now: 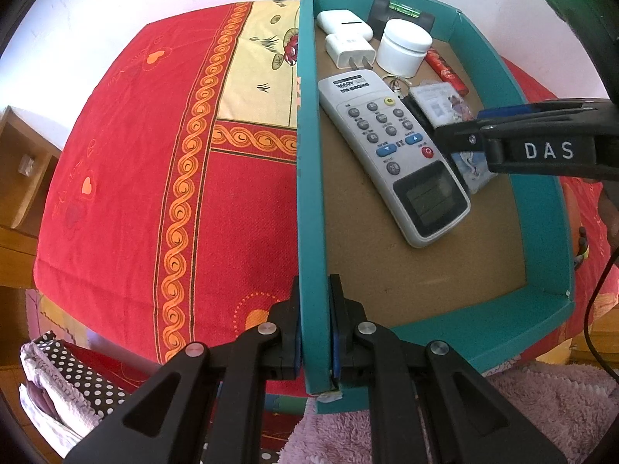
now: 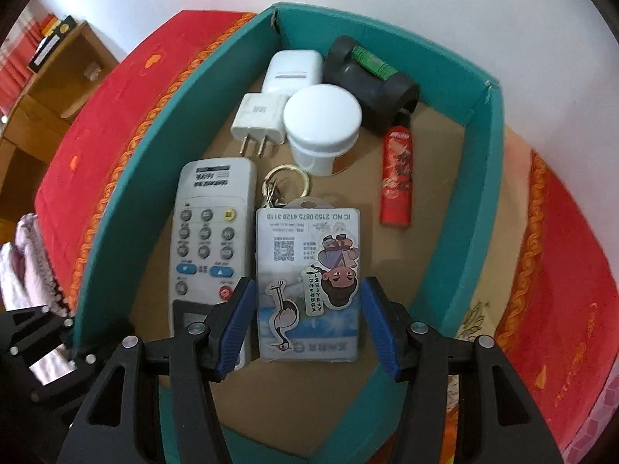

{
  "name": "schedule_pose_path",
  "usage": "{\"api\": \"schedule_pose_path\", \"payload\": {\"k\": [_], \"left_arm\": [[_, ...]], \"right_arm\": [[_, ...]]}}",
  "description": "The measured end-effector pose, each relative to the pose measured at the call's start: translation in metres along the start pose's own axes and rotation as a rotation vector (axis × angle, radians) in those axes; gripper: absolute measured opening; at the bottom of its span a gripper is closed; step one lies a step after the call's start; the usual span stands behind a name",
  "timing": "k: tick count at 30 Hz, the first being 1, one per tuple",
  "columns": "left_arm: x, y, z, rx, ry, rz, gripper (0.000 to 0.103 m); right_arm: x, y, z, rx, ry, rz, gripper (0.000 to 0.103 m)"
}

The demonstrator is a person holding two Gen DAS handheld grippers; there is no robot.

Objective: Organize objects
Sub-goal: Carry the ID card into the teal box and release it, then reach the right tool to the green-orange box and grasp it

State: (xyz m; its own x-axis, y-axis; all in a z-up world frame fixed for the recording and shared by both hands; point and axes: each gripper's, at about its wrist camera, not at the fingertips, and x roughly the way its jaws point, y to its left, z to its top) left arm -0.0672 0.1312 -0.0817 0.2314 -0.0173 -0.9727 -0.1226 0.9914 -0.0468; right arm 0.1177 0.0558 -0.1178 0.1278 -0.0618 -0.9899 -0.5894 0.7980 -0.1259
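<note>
Box (image 1: pixel 309 154) nearly packed, folks, sitting on the red cloth (image 1: pixel 135 174). Left gripper (image 1: pixel 314 348) has its jaws pinched tight on the near wall, steadying it. Inside sit the remote (image 2: pixel 211 247), charger (image 2: pixel 259 120), white case (image 2: pixel 292 69), jar (image 2: pixel 321 123), level (image 2: pixel 367 85) and red tube (image 2: pixel 396 178). Right gripper (image 2: pixel 309 317) points down into the box, jaws spread either side of the card holder (image 2: pixel 309 282), which lies flat on the floor beside the remote; pads look just clear of its edges, so it seems released. Nothing loose shows on the cloth, so little looks left to do, though much of the room is out of view.
</note>
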Motion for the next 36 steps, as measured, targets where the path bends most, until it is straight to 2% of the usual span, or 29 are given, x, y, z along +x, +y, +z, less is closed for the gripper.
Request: {"api": "schedule_pose_path", "payload": {"k": [5,13,17,23,27,31,36], "left_arm": [[-0.001,0.0,0.0,0.003,0.0,0.001,0.009],[-0.001,0.0,0.0,0.003,0.0,0.001,0.009],[-0.001,0.0,0.0,0.003,-0.001,0.001,0.009],[-0.001,0.0,0.0,0.004,-0.001,0.001,0.009],[-0.001,0.001,-0.001,0.004,-0.002,0.001,0.009],[-0.001,0.0,0.0,0.005,0.0,0.0,0.009],[-0.001,-0.001,0.002,-0.004,0.003,0.003,0.009]], "right_arm": [[-0.015,-0.006,-0.004,0.044,-0.061,-0.053,0.057],[-0.004,0.008,-0.002,-0.012,-0.059,-0.173,0.057],[-0.002,0.012,0.001,-0.014,-0.059,-0.188,0.057],[-0.004,0.009,0.001,-0.019,-0.066,-0.178,0.061],[-0.022,0.004,0.001,0.002,-0.135,-0.119,0.068],[-0.052,-0.011,-0.016,0.015,-0.195,-0.064,0.069],[-0.079,-0.049,-0.049,0.044,-0.213,-0.014,0.07]]}}
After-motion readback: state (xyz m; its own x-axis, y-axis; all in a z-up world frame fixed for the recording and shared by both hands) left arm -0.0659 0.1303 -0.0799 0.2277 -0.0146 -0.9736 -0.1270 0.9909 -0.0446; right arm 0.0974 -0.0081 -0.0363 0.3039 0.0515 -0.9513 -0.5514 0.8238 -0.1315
